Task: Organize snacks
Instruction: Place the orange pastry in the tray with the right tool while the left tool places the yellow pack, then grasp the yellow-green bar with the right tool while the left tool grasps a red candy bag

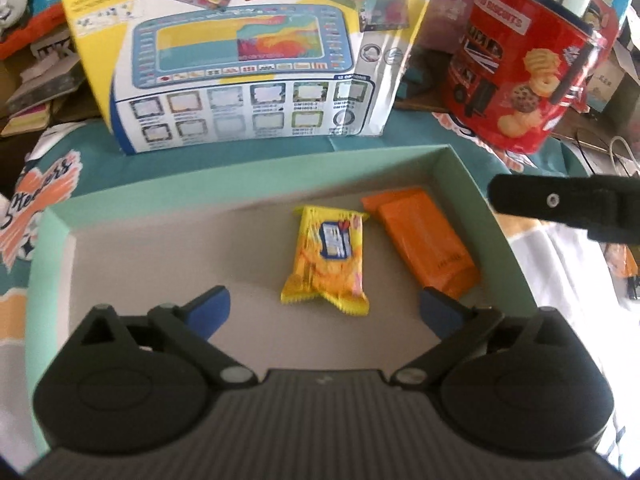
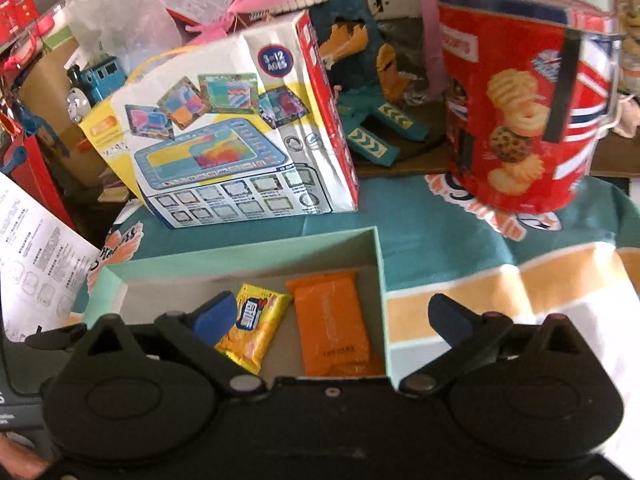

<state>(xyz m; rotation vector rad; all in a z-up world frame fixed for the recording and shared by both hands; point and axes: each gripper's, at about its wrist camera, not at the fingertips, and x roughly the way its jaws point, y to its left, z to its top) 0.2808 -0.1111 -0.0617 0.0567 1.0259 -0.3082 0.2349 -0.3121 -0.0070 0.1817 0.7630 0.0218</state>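
We see the counter's teal patterned cloth (image 2: pixel 440 232) carrying everything. On it a large toy box (image 1: pixel 248 60) stands upright at the back, with a red biscuit tin (image 1: pixel 528 68) to its right, well apart from it. In front of both lies a shallow mint-green box (image 1: pixel 52 240), open at the top. Inside it, toward its right wall, an orange snack packet (image 1: pixel 424 244) and a yellow snack packet (image 1: pixel 326 260) lie flat, just beside each other. Our left tool (image 1: pixel 324 312) hovers over the box interior, released and empty. Our right tool (image 2: pixel 332 316) hangs above the box's right wall, likewise spread wide, gripping nothing.
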